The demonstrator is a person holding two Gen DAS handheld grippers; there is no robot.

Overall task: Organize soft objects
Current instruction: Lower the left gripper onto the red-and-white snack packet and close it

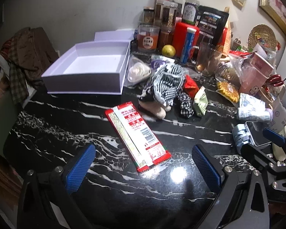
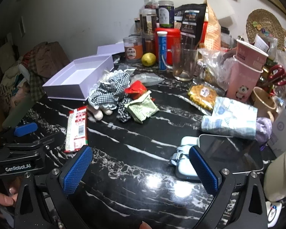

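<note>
The table (image 1: 53, 126) is polished black stone with white veining, glossy enough to mirror a lamp. On it the red packet (image 1: 138, 138) is shiny printed plastic film. The checked cloth bundle (image 1: 165, 80) looks soft, woven and matt, crumpled into folds. The white box (image 1: 85, 66) is smooth matt cardboard. The mug (image 2: 183, 64) is clear glass. The left gripper (image 1: 143, 168) has fingers (image 1: 80, 168) padded in blue knobbly rubber on black matt plastic with bright metal screws; the right gripper (image 2: 140, 168) matches it.
</note>
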